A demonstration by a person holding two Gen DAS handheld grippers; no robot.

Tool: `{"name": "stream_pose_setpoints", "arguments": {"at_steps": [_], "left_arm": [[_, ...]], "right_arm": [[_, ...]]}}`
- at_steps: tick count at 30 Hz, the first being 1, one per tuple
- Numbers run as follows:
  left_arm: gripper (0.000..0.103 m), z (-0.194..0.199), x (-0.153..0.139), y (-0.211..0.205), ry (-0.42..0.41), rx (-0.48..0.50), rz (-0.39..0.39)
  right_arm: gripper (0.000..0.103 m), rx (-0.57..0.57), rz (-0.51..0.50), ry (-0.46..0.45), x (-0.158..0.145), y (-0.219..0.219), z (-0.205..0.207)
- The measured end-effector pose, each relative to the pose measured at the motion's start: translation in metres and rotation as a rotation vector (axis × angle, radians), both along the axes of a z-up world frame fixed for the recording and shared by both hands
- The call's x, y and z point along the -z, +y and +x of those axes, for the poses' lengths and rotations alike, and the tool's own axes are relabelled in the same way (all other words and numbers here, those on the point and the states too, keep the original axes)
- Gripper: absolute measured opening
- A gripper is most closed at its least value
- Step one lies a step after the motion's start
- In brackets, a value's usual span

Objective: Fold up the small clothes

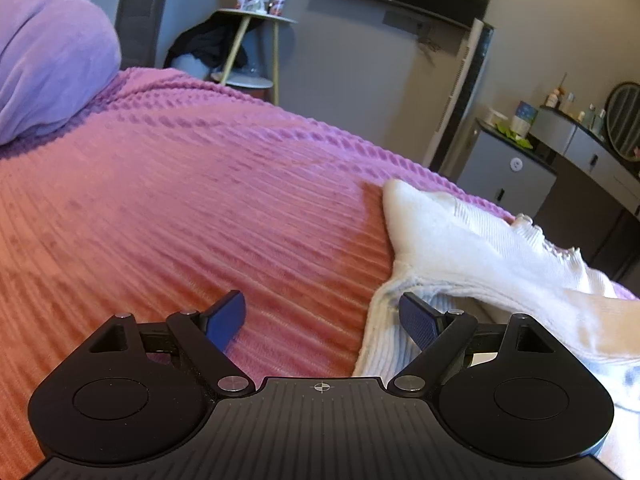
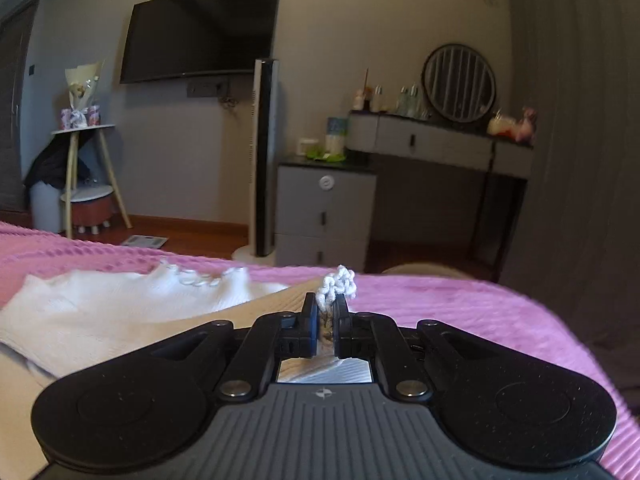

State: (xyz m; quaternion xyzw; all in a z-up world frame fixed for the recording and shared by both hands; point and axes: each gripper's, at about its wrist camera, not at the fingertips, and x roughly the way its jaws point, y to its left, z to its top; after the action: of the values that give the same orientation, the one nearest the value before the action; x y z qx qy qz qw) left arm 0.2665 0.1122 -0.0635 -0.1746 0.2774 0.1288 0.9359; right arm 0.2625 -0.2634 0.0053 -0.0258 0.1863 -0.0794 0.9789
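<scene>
A white ribbed knit garment (image 1: 460, 248) with a frilly edge lies on the pink bedspread (image 1: 180, 216) at the right of the left wrist view. My left gripper (image 1: 322, 314) hovers low over the bedspread with its blue pads wide apart; the right pad (image 1: 416, 320) sits over the garment's edge, and nothing is pinched. In the right wrist view my right gripper (image 2: 325, 312) is shut on a bunched frilly edge (image 2: 340, 282) of the white garment (image 2: 100, 308), which sticks out above the fingertips. The cloth trails off to the left across the bed.
A lilac pillow (image 1: 48, 64) lies at the bed's far left. Beyond the bed stand a round side table (image 2: 86, 160), a tower fan (image 2: 264, 160), a grey drawer unit (image 2: 326, 216) and a vanity desk with a round mirror (image 2: 460, 84). A TV (image 2: 200, 32) hangs on the wall.
</scene>
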Motion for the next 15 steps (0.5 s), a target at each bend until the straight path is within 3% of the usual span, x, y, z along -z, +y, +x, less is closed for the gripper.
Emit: {"name": "stream_pose_setpoints", "arguments": {"at_steps": [3,6,9,15], "left_arm": [[0.089,0.000,0.000,-0.004,0.005,0.006,0.028],[0.089,-0.002,-0.002,-0.003,-0.003,0.013,0.002],[0.089,-0.003,-0.004,-0.003,-0.013,0.013,-0.018],[0.091,-0.004,-0.003,-0.007,-0.002,0.027,-0.010]], "right_arm": [[0.007,0.026,0.021,0.103,0.021,-0.019,0.010],[0.007,0.060,0.039,0.202,0.040,-0.031,0.020],[0.007,0.072,0.101,0.202,0.040,-0.035,0.021],[0.007,0.046,0.060,0.185,0.041,-0.033,0.020]]}}
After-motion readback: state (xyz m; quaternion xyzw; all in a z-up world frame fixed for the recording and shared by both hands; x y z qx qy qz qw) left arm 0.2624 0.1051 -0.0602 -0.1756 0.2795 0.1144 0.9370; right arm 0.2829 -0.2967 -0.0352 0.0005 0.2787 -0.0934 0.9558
